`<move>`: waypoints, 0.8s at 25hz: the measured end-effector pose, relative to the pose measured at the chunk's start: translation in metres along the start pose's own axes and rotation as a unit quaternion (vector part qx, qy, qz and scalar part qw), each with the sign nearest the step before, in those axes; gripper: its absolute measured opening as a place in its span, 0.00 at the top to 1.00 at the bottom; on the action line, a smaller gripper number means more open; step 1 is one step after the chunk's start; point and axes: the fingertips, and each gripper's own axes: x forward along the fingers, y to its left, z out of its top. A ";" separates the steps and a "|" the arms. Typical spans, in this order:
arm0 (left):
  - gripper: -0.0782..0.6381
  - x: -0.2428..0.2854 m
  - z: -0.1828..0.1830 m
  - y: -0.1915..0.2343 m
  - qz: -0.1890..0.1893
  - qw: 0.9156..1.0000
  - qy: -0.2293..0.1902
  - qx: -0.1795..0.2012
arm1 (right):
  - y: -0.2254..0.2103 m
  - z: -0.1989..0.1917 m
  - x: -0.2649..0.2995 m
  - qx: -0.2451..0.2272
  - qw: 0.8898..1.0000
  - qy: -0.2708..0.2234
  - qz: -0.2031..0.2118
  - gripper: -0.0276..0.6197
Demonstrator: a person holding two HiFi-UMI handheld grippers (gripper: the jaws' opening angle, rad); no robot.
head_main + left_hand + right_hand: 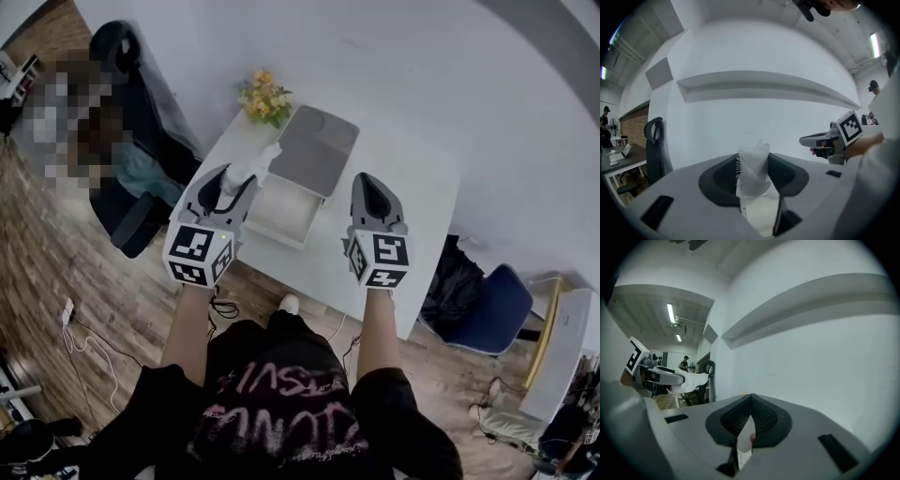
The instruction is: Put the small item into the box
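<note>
Overhead, a person works two handheld grippers above one white table (pixel 412 187). The left gripper (pixel 246 178) is clamped on the single small item (pixel 258 164), a wad of white mesh pinched between its dark pads and poking up past them. It is held in the air by the left rim of the one open white box (pixel 286 220), not inside it. The box's grey lid (pixel 314 150) lies back behind it. The right gripper (pixel 367 178) is beside the box's other side, its jaw tips pressed together with nothing between them. Each gripper carries one black-and-white marker cube, two in all (pixel 199 251) (pixel 380 258). Pink lettering (pixel 281 403) on the person's black shirt cannot be read. One bunch of yellow flowers (pixel 265 97) sits at the table's far corner. Two chairs flank the table, one black (pixel 131 84), one blue (pixel 492 309).
</note>
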 end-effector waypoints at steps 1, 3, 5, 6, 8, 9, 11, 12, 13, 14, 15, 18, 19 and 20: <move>0.64 0.003 -0.001 0.000 -0.002 1.000 0.004 0.000 | -0.002 0.001 0.002 -0.001 1.000 0.001 0.001 0.94; 0.64 0.008 -0.004 -0.001 -0.005 1.000 0.011 -0.001 | -0.006 0.001 0.006 0.000 1.000 0.003 0.001 0.94; 0.64 0.012 -0.007 -0.001 -0.007 1.000 0.018 -0.004 | -0.011 0.003 0.008 0.003 1.000 0.004 -0.001 0.94; 0.64 0.013 -0.009 -0.001 -0.008 1.000 0.021 -0.007 | -0.013 0.004 0.009 0.005 1.000 0.003 -0.003 0.94; 0.64 0.014 -0.011 0.000 -0.009 1.000 0.026 -0.011 | -0.013 0.007 0.010 0.005 1.000 0.002 -0.003 0.94; 0.64 0.014 -0.012 0.001 -0.010 0.999 0.027 -0.013 | -0.012 0.007 0.010 0.005 1.000 0.002 -0.004 0.94; 0.64 0.017 -0.013 0.003 -0.016 0.999 0.027 -0.014 | -0.011 0.008 0.011 0.006 1.000 0.000 -0.008 0.94; 0.64 0.020 -0.013 0.003 -0.021 0.999 0.027 -0.012 | -0.012 0.008 0.013 0.006 1.000 0.000 -0.011 0.94; 0.64 0.022 -0.013 0.004 -0.025 0.999 0.027 -0.011 | -0.012 0.008 0.014 0.006 1.000 0.000 -0.014 0.94; 0.64 0.025 -0.013 0.004 -0.030 0.999 0.028 -0.009 | -0.013 0.008 0.016 0.006 1.000 0.000 -0.017 0.94; 0.64 0.028 -0.013 0.005 -0.035 0.999 0.028 -0.009 | -0.013 0.008 0.018 0.006 1.000 0.001 -0.020 0.94; 0.64 0.037 -0.012 0.008 -0.051 0.998 0.030 -0.009 | -0.011 0.011 0.023 0.007 1.000 0.001 -0.027 0.94; 0.64 0.040 -0.013 0.007 -0.056 0.998 0.032 -0.007 | -0.011 0.012 0.024 0.008 1.000 0.002 -0.029 0.94; 0.64 0.043 -0.014 0.006 -0.062 0.997 0.035 -0.005 | -0.010 0.012 0.025 0.009 0.999 0.002 -0.032 0.94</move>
